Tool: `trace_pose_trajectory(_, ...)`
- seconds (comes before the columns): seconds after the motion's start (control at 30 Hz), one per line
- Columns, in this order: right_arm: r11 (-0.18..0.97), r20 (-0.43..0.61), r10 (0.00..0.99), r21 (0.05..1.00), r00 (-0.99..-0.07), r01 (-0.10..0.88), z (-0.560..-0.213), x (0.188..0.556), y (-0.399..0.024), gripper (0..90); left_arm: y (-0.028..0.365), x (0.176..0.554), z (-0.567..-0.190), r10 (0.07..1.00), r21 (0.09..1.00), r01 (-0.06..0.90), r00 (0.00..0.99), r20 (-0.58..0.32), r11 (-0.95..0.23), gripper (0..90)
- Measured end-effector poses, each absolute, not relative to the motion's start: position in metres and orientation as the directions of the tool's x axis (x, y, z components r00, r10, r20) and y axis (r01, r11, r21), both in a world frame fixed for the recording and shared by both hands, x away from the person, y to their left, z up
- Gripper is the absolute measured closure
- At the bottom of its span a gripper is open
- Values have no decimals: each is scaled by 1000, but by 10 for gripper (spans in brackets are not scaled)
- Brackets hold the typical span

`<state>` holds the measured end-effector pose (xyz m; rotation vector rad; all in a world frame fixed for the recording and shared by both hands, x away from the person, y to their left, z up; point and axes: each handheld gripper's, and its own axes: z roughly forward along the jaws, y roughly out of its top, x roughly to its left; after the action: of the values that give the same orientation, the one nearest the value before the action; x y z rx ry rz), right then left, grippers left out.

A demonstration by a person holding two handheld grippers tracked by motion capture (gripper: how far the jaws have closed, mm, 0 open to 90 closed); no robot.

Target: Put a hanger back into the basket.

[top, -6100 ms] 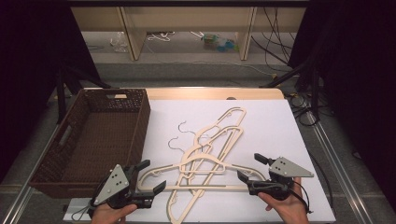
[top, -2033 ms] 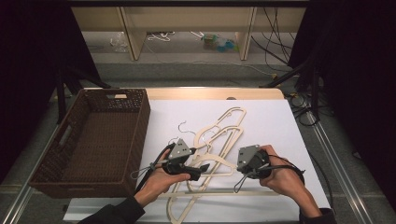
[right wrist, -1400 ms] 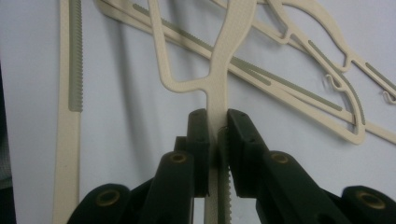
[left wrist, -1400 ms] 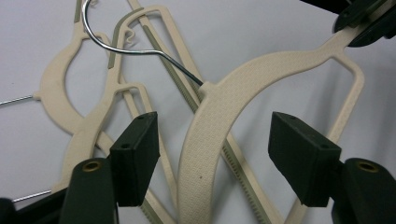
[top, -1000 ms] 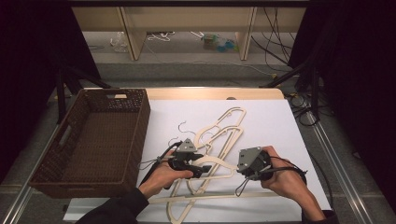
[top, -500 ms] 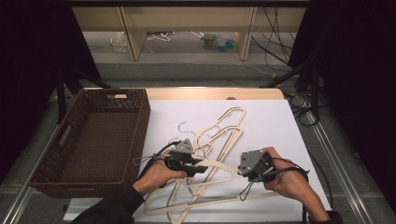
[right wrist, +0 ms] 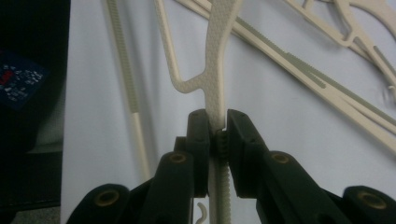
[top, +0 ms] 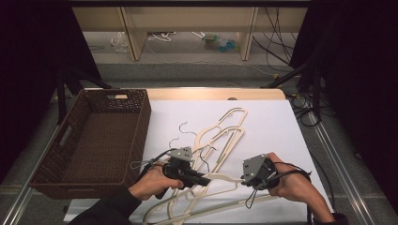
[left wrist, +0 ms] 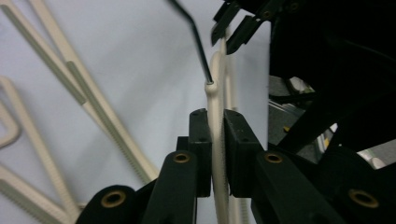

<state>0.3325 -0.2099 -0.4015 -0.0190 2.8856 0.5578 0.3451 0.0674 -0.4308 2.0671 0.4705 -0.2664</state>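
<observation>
On the white table sheet (top: 277,126), the right half beyond the right gripper (top: 244,177) lies bare, giving open passage toward the far edge. The middle is cluttered: a pile of cream plastic hangers (top: 220,140) fans out from near the person up toward the far edge, their dark wire hooks (top: 180,129) sticking out to the left. Between the hangers and the brown wicker basket (top: 133,140) runs only a narrow strip of sheet, partly taken by the left gripper (top: 204,180) and its cable. The basket's tall wall blocks low sideways travel to the left; its inside is open from above.
</observation>
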Motion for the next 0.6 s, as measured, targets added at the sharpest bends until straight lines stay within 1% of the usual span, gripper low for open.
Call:
trace_pose_trajectory(0.07, 921, -167, 48, 388, -985, -21, -400, 331, -211, 783, 66, 342, -428, 219, 773, 436, 900, -377, -462, 847)
trace_pose_trajectory(0.1, 915, -165, 40, 401, -985, -30, -399, 330, -211, 777, 66, 340, -427, 217, 771, 434, 901, -376, -466, 849)
trace_pose_trajectory(0.13, 912, -155, 49, 411, -987, -19, -398, 329, -212, 764, 65, 338, -426, 214, 775, 427, 904, -370, -465, 851)
trace_pose_trajectory(0.2, 907, -158, 60, 421, -986, -12, -394, 327, -212, 734, 64, 336, -425, 218, 774, 425, 905, -365, -469, 853)
trace_pose_trajectory(0.3, 884, -155, 113, 467, -981, 28, -389, 326, -214, 669, 62, 332, -421, 227, 770, 429, 903, -365, -473, 854)
trace_pose_trajectory(0.37, 843, -144, 201, 529, -969, 96, -386, 325, -217, 628, 60, 328, -419, 238, 769, 423, 906, -350, -479, 854)
trace_pose_trajectory(0.4, 834, -139, 220, 541, -966, 112, -385, 324, -218, 597, 59, 326, -418, 237, 771, 420, 907, -347, -479, 854)
trace_pose_trajectory(0.47, 793, -124, 304, 582, -945, 179, -383, 322, -220, 542, 57, 324, -416, 235, 766, 418, 909, -346, -489, 855)
trace_pose_trajectory(0.5, 771, -111, 334, 604, -936, 203, -382, 321, -222, 534, 57, 324, -416, 235, 766, 418, 909, -346, -489, 855)
trace_pose_trajectory(0.57, 742, -104, 367, 632, -924, 224, -381, 318, -227, 526, 57, 323, -412, 254, 763, 420, 907, -336, -491, 854)
trace_pose_trajectory(0.6, 732, -103, 384, 640, -918, 235, -382, 317, -229, 522, 57, 324, -410, 250, 768, 411, 911, -328, -491, 854)
